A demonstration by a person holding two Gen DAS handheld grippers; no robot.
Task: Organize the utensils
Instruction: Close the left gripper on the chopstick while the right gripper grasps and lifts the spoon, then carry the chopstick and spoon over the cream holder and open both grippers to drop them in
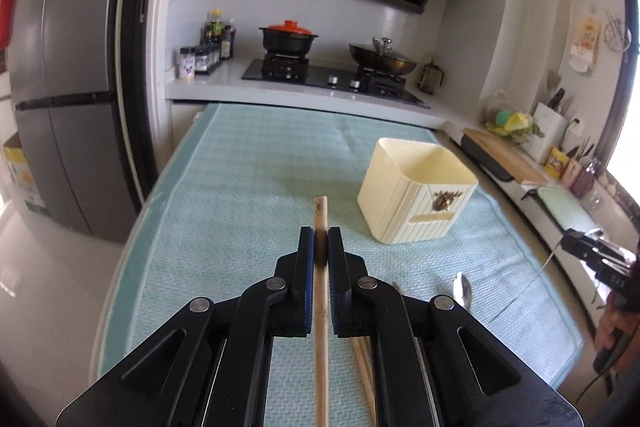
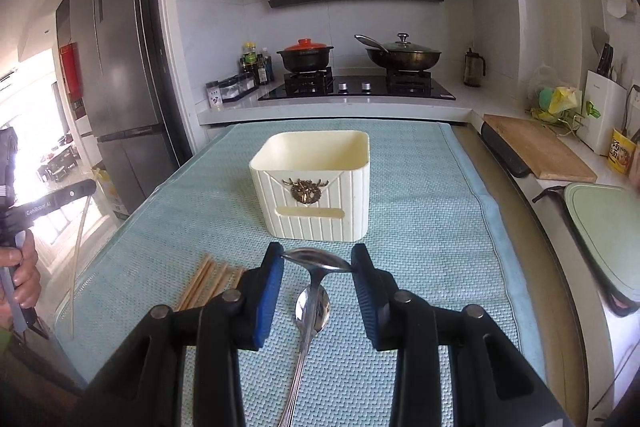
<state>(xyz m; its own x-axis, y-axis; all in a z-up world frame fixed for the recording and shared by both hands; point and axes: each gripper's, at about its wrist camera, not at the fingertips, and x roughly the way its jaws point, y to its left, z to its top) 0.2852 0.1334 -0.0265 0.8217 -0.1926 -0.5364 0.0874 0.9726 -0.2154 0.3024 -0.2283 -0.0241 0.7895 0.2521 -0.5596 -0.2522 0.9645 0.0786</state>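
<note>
Two handheld grippers work over a pale green mat (image 2: 420,195) on a kitchen table. Left gripper (image 1: 321,239): its blue-padded jaws are pressed against a single wooden chopstick (image 1: 321,307), pinching it near its upper end, so that the tip projects a little beyond the fingertips and the shaft runs back between the linkages. In the right wrist view this chopstick (image 2: 80,247) hangs steeply from the left gripper (image 2: 86,189) beyond the mat's left edge, clear of the surface. Right gripper (image 2: 318,261): its jaws are partly spread and hold a metal spoon (image 2: 316,259) by the bowl, each pad meeting one edge of the bowl, the handle dropping away below. A second spoon (image 2: 310,311) lies flat on the mat directly beneath, its handle pointing toward the camera. Loose chopsticks (image 2: 208,281) lie in a bundle on the mat just left of the right gripper. A cream ribbed utensil holder (image 2: 316,183) with a gold ornament on its front stands upright near the mat's centre, ahead of the right gripper and ahead and to the right of the left one; its visible interior is bare. Background: a hob (image 2: 356,89) carrying a black pot with a red lid (image 2: 306,57) and a lidded wok (image 2: 402,55).
</note>
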